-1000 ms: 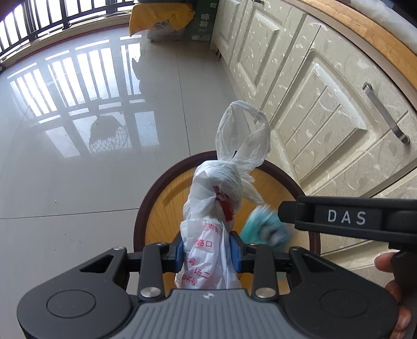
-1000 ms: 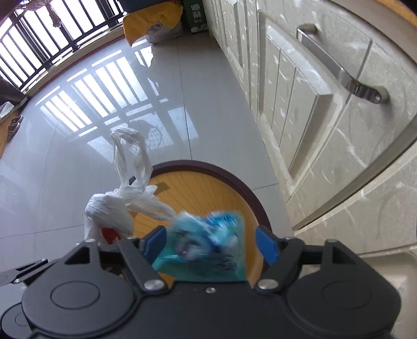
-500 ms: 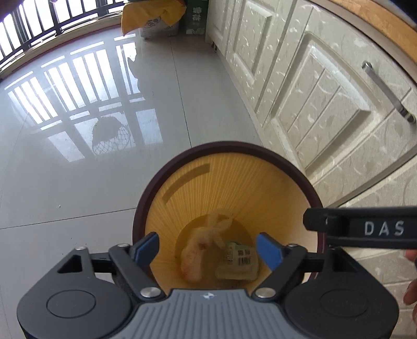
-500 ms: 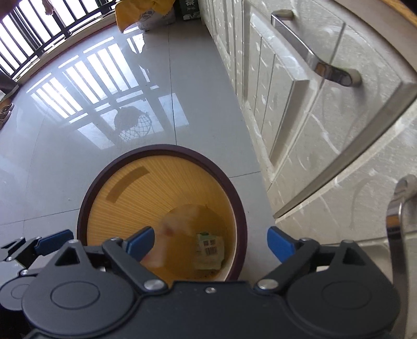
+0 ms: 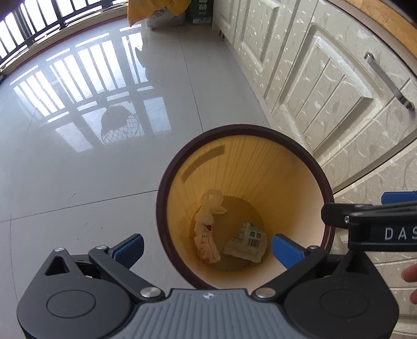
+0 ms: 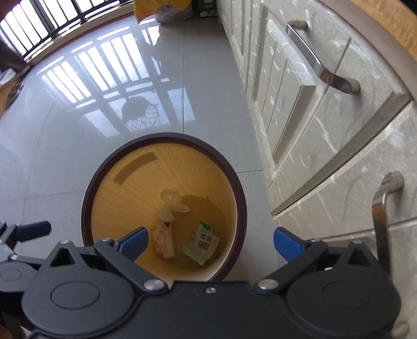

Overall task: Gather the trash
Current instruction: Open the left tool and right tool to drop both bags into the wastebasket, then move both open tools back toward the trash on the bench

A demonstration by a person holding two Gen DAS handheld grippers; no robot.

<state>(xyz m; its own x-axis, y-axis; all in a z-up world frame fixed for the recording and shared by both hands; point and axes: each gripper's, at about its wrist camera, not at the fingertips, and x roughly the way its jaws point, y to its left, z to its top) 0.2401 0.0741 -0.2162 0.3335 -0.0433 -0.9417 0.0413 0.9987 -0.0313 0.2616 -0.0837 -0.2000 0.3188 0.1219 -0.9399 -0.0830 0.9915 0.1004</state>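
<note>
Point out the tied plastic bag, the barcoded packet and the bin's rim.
tied plastic bag (image 5: 206, 234), left wrist view, on its printed lower body.
barcoded packet (image 6: 202, 241), right wrist view, on the barcode face.
bin's rim (image 6: 163, 137), right wrist view, on the dark far edge.

Glossy grey tiled floor (image 5: 78, 182), mirroring window bars and a netted basket shape. Along the right, cream cabinets (image 5: 325, 86) with embossed panels and metal handles (image 6: 320, 67), under a wooden top edge (image 5: 385, 23). At the far end, a yellow cloth (image 5: 156, 10) draped over a white sack, a green box (image 5: 202, 11) just beside. Dark railing (image 5: 31, 28) at upper left.
</note>
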